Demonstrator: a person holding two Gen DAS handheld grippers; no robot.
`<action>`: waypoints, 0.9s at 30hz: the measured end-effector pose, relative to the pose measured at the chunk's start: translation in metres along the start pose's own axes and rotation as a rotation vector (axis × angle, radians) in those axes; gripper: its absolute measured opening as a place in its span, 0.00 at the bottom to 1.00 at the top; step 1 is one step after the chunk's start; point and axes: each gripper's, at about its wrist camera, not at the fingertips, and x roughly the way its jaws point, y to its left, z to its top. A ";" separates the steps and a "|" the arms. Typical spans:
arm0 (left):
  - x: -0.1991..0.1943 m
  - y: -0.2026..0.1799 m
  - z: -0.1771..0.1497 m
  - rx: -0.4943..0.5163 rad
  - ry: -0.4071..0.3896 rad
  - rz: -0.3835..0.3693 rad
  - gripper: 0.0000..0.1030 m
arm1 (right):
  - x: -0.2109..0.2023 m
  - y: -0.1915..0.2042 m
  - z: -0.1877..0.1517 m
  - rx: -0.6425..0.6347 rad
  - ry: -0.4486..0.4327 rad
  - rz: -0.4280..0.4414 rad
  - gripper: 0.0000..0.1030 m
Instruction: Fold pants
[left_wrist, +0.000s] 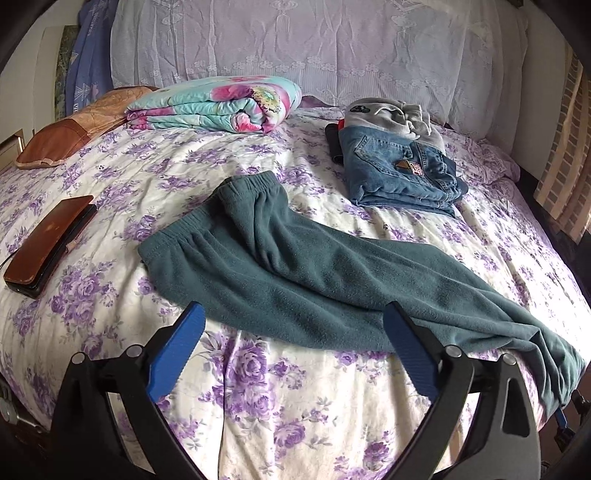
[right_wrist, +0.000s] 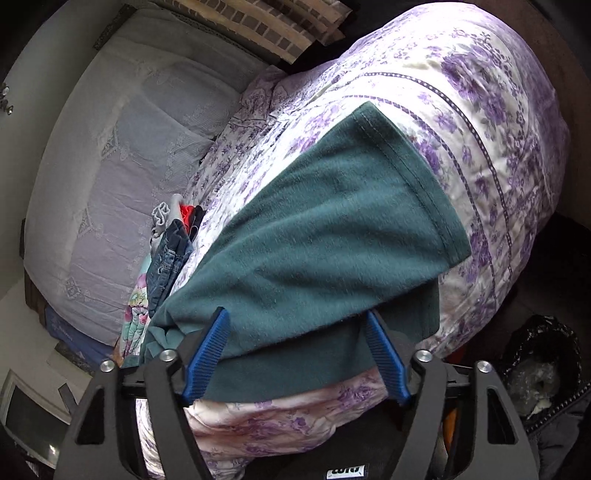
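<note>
Teal pants (left_wrist: 314, 273) lying halved lengthwise on bed (left_wrist: 295, 398), long axis running 10 to 4 o'clock; right gripper (right_wrist: 295, 325) spread around leg-cuff end at 12, nearer; left gripper (left_wrist: 295, 314) hovering spread, empty

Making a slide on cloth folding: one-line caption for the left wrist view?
Open left gripper hovers over teal fleece pants laid flat on a floral bedspread.

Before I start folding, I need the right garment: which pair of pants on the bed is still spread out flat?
The teal fleece pants, laid out lengthwise just ahead of both grippers. The blue jeans are already folded, lying near the headboard.
</note>
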 end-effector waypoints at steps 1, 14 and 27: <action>0.002 0.001 -0.001 -0.009 0.003 0.000 0.92 | 0.002 0.002 0.005 -0.010 -0.014 0.002 0.59; 0.004 0.031 0.008 -0.157 0.032 -0.034 0.95 | -0.014 0.047 0.033 -0.295 -0.025 -0.016 0.07; 0.004 0.030 0.032 -0.163 0.018 -0.043 0.95 | -0.008 0.118 0.126 -0.445 -0.327 0.121 0.06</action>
